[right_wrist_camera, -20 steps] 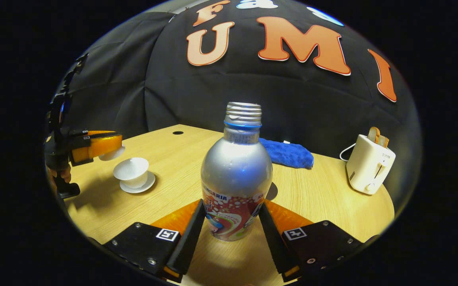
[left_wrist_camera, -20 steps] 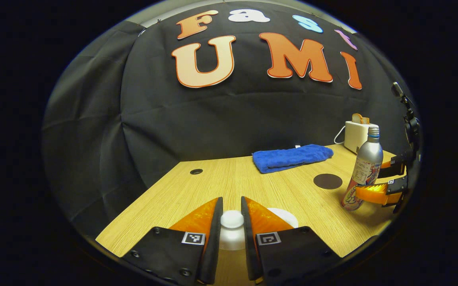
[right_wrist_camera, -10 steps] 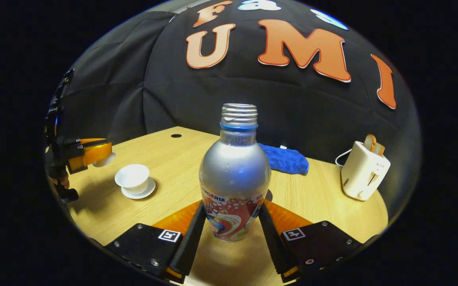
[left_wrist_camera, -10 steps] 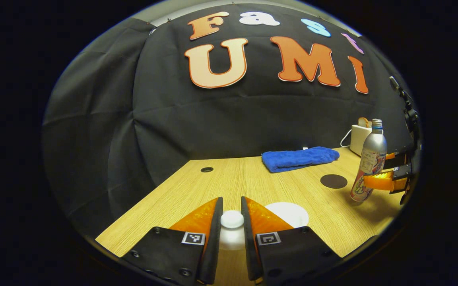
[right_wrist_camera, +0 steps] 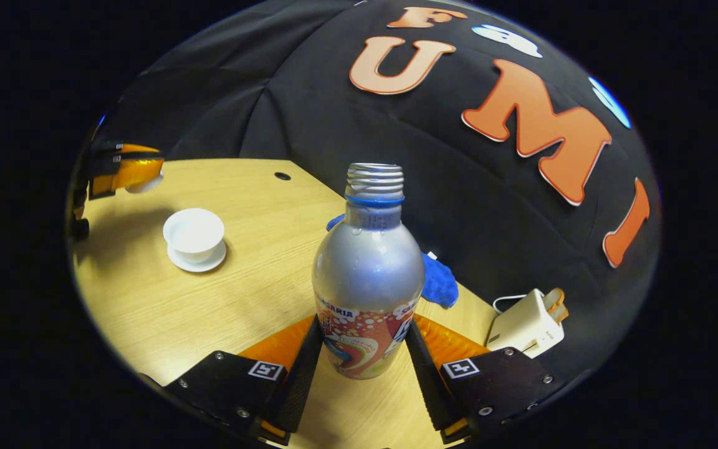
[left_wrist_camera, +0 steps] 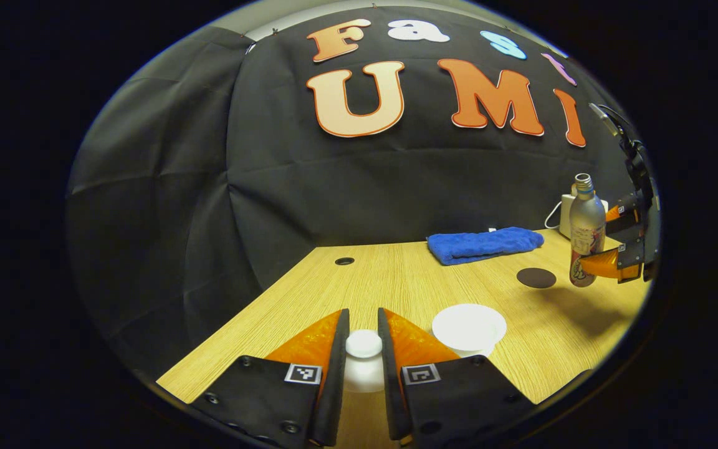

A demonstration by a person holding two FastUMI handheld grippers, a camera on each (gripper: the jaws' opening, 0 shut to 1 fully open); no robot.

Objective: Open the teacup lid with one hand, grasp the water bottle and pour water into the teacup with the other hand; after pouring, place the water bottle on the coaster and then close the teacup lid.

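In the left gripper view my left gripper (left_wrist_camera: 363, 349) is shut on the knob of the white teacup lid (left_wrist_camera: 363, 365), held above the table. The open white teacup (left_wrist_camera: 469, 327) stands just right of it. The right gripper view has my right gripper (right_wrist_camera: 364, 349) shut on the silver, capless water bottle (right_wrist_camera: 368, 274), lifted and tilted over the table. There the teacup (right_wrist_camera: 194, 232) sits on its saucer at left, with the left gripper (right_wrist_camera: 127, 174) and lid beyond it. The left gripper view also shows the bottle (left_wrist_camera: 585, 231) in the right gripper (left_wrist_camera: 614, 249) and the dark round coaster (left_wrist_camera: 536, 277).
A blue towel (left_wrist_camera: 483, 244) lies at the back of the wooden table (left_wrist_camera: 396, 287). A white toaster (right_wrist_camera: 528, 325) with bread stands at the right rear corner. A small round hole (left_wrist_camera: 344, 260) marks the tabletop near the cloth wall.
The right gripper has lifted the bottle off the table and tilted it. The left gripper has carried the lid up and leftwards, uncovering the cup.
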